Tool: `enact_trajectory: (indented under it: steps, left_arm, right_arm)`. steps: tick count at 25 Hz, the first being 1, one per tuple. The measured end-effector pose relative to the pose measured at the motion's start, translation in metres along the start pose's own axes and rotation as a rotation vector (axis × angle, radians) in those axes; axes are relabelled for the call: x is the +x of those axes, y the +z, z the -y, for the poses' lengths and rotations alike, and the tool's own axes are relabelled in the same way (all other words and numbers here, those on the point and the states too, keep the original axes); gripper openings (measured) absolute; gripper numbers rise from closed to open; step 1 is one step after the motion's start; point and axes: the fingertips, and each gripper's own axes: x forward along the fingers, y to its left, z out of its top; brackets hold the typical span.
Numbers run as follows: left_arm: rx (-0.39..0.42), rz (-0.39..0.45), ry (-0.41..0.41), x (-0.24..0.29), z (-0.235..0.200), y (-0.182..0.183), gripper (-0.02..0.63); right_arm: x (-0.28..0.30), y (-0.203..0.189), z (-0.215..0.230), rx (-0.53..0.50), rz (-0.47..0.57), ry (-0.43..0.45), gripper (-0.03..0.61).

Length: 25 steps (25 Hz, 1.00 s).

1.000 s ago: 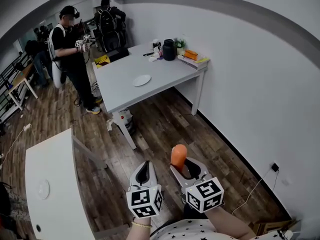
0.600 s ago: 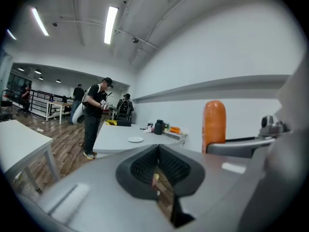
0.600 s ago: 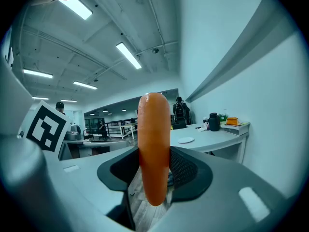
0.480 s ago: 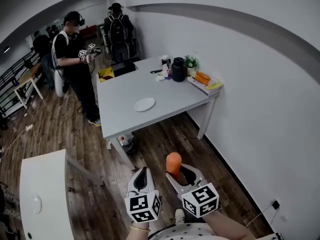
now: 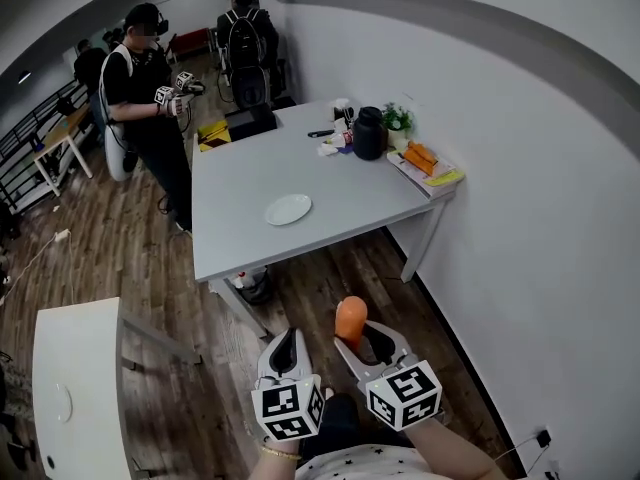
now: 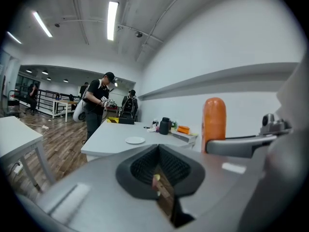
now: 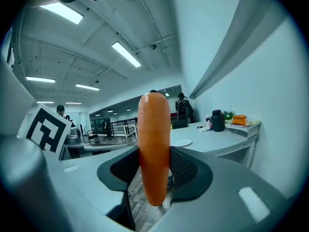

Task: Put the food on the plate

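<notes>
Drawing nearer than a moment ago, the desk (image 5: 240, 183) is filling more of the upper middle of the head view, with its white plate (image 5: 288, 209) showing nothing on it. At lower centre, the right gripper (image 5: 358, 336) is clamping the orange sausage (image 5: 350, 319) upright in its jaws, well apart from the plate. The left gripper (image 5: 287, 348) is holding its jaws together on nothing. By my judgement, reaching the desk and setting the sausage down are remaining.

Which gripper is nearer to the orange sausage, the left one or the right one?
Right. The right gripper is shut on the sausage, which stands upright between its jaws. The left gripper is beside it, on its left, shut and not touching it.
</notes>
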Motion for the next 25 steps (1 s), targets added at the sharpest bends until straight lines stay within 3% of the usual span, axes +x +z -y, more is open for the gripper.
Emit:
enact_trajectory:
  steps: [7, 13, 21, 25]
  left_arm:
    - [0.000, -0.011, 0.032, 0.074, -0.014, -0.001, 0.008]
    - [-0.012, 0.005, 0.078, 0.160, -0.049, 0.021, 0.008]
    - [-0.056, -0.017, 0.143, 0.249, -0.092, 0.039, 0.008]
    - [-0.083, -0.032, 0.162, 0.282, -0.110, 0.038, 0.008]
  right_arm:
    - [0.060, 0.002, 0.053, 0.004, -0.024, 0.010, 0.195]
    - [0.141, 0.025, 0.100, -0.039, -0.044, 0.044, 0.195]
    - [0.252, 0.049, 0.138, -0.112, -0.117, 0.150, 0.193]
    - [0.300, 0.052, 0.159, -0.196, -0.168, 0.204, 0.193]
